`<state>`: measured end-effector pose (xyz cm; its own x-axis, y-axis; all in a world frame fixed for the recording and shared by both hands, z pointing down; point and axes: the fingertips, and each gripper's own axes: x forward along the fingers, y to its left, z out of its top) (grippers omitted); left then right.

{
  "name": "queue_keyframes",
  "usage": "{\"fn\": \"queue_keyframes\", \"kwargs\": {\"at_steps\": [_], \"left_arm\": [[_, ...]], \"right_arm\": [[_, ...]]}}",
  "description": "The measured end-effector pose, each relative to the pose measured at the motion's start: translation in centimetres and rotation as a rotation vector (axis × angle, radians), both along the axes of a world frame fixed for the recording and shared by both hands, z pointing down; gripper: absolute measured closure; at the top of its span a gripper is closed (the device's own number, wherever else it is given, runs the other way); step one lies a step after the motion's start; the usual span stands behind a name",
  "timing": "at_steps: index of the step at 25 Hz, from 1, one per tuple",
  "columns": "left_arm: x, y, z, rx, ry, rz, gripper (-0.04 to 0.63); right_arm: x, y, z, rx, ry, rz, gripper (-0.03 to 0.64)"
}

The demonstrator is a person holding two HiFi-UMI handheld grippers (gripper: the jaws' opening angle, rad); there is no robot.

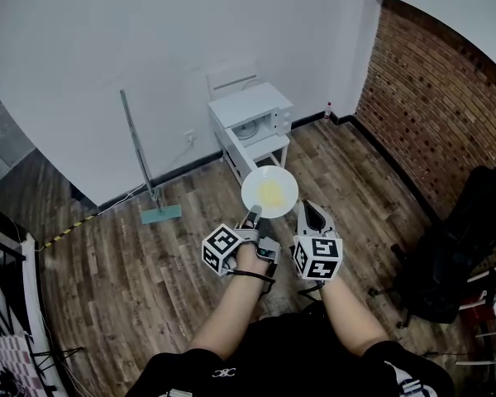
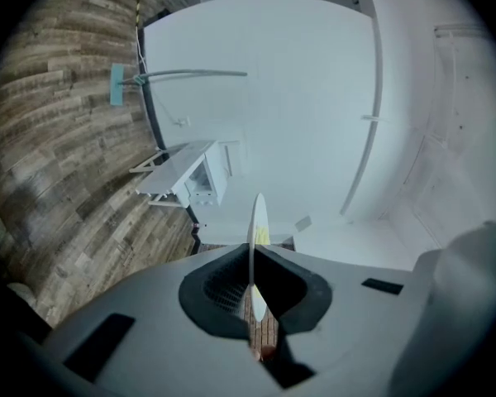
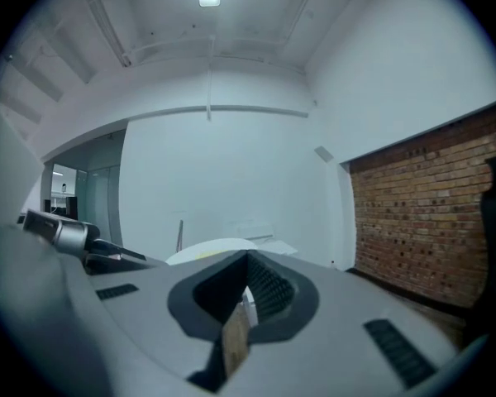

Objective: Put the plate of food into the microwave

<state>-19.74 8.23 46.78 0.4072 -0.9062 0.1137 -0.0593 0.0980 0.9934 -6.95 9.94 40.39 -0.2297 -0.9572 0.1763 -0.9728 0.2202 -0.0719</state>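
White plate (image 1: 252,187) with yellow food (image 1: 271,193), white microwave (image 1: 260,125), red brick wall (image 1: 434,98).

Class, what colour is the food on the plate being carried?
Yellow food on a white plate, clearest in the head view.

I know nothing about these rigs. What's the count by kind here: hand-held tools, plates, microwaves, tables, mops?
grippers: 2 (left gripper, right gripper)
plate of food: 1
microwave: 1
white table: 1
mop: 1
Total: 6
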Motion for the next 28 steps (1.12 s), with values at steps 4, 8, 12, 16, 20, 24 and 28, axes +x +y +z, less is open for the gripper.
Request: {"fn": "queue_keyframes", "kwargs": {"at_steps": [4, 8, 12, 16, 20, 24, 28], "left_arm": [[0.9, -1.9, 0.6, -0.007, -0.011, 0.029, 0.584], [1.8, -4.3, 1.7, -0.013, -0.019, 0.035, 0.584], [3.5, -7.7, 2.6, -0.025, -0.04, 0.03, 0.584], [5.8, -12.7, 2.5, -0.021, -0.045, 0.013, 0.585], [9.2, -17.8, 2.1, -0.02, -0.04, -0.008, 0.584], [12.6, -22.3, 1.6, -0.019, -0.055, -0.032, 0.584], [14.8, -25.1, 1.4, -0.017, -0.055, -0.062, 0.584]], "right_arm": [[0.7, -1.9, 1.1, -0.034, -0.002, 0.019, 0.61], [1.4, -4.4, 1.6, -0.016, 0.0, 0.013, 0.609], [3.3, -8.3, 1.9, 0.0, -0.018, 0.008, 0.61], [5.7, -13.5, 1.6, 0.02, -0.017, -0.017, 0.61], [8.9, -18.5, 0.7, 0.054, -0.009, -0.061, 0.609], [12.6, -23.3, 0.9, 0.029, -0.035, -0.08, 0.611], [15.1, -26.5, 1.4, 0.012, -0.057, -0.101, 0.609]]}}
